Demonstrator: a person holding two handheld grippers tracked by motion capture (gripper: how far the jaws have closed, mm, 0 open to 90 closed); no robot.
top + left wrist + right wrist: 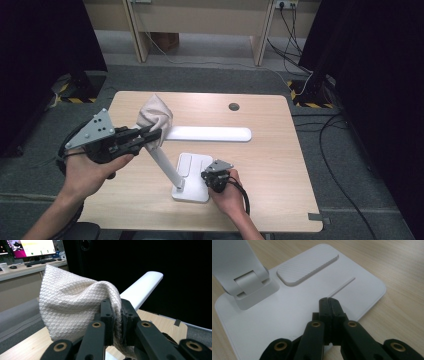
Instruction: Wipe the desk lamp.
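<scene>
High view shows a wooden table [270, 165] with a white desk lamp [192, 172] standing on it: a flat base, a slanted arm and a long light bar [207, 133] lying level above the tabletop. At the left end of that bar, the left gripper [150, 136] pinches a cream quilted cloth [155, 115], which bunches up over the top of the arm. Left gripper view confirms the grip: the black jaws are clamped on a fold of the cloth [75, 307], with the white bar [142, 287] running off behind it. The right gripper [216, 176] sits at the near right part of the lamp base [287, 315]; right gripper view shows its jaws pressed together with nothing between them, tips down on the base.
</scene>
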